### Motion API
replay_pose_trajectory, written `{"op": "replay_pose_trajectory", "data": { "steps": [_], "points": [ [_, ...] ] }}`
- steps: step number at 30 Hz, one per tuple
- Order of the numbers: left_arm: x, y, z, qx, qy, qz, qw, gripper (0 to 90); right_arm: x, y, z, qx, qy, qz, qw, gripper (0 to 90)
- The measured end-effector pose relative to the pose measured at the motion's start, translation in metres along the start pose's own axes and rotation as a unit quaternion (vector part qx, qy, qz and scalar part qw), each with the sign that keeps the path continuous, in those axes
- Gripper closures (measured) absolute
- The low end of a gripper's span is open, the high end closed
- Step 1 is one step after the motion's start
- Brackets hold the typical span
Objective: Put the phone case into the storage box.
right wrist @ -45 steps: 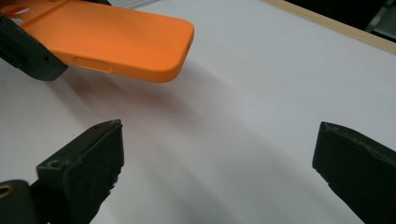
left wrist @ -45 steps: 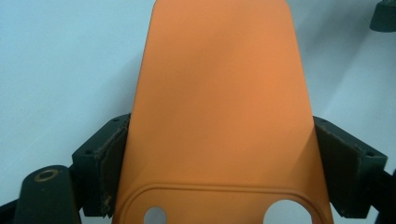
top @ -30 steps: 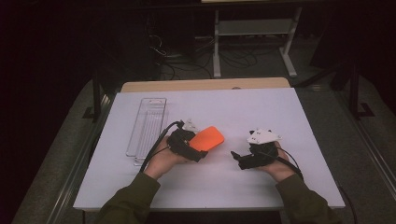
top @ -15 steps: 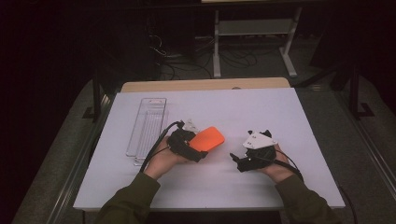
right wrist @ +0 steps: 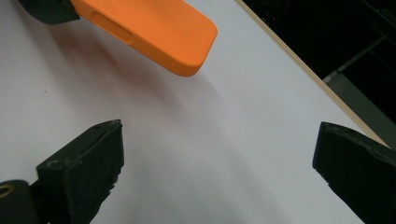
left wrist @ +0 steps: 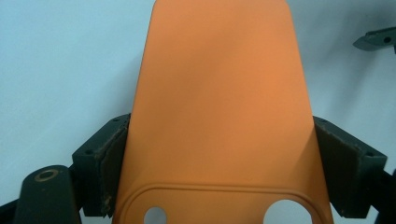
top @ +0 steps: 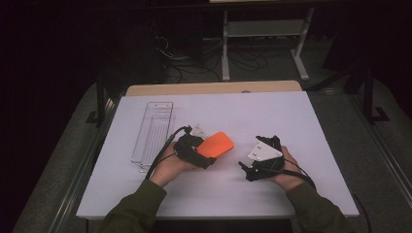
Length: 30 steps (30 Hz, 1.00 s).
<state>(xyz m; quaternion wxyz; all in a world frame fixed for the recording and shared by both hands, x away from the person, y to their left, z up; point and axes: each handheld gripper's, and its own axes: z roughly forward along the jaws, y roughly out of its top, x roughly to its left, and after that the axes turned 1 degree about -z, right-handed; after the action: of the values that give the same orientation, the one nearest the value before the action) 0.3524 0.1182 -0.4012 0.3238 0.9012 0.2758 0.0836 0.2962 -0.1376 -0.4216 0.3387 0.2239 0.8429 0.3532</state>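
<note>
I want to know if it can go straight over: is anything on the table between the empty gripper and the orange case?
No. In the high view, only bare white table lies between the right gripper and the orange case; the right gripper view agrees.

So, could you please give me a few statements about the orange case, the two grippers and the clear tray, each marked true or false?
1. The left gripper is shut on the orange case. True.
2. The right gripper holds the case too. False: its jaws stand open with nothing between them.
3. The clear tray lies to the left of the case in the high view. True.
4. The case lies inside the tray. False: it is held above the white table, apart from the tray.
</note>
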Motion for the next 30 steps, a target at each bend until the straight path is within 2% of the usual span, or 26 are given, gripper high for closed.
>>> {"op": "replay_pose_trajectory", "data": {
  "steps": [2, 8, 13, 14, 30],
  "points": [
    [0.000, 0.000, 0.000, 0.000, 0.000, 0.000, 1.0000, 15.1, 0.001, 0.000, 0.000, 0.002, -0.003, -0.015, 0.9999, 1.2],
    [0.000, 0.000, 0.000, 0.000, 0.000, 0.001, 1.0000, 15.1, 0.005, 0.001, 0.001, 0.004, -0.010, -0.035, 0.9993, 1.3],
    [-0.002, 0.000, 0.002, -0.012, -0.001, -0.012, 0.9999, 15.1, 0.006, 0.001, 0.001, 0.008, -0.020, -0.057, 0.9981, 1.2],
    [-0.002, 0.000, 0.002, -0.012, -0.001, -0.013, 0.9998, 15.1, 0.006, 0.000, 0.001, 0.007, -0.025, -0.068, 0.9974, 1.2],
    [-0.003, 0.000, 0.002, -0.013, 0.000, -0.013, 0.9998, 15.1, 0.014, 0.002, 0.001, 0.007, -0.058, -0.126, 0.9903, 1.2]
  ]
}}
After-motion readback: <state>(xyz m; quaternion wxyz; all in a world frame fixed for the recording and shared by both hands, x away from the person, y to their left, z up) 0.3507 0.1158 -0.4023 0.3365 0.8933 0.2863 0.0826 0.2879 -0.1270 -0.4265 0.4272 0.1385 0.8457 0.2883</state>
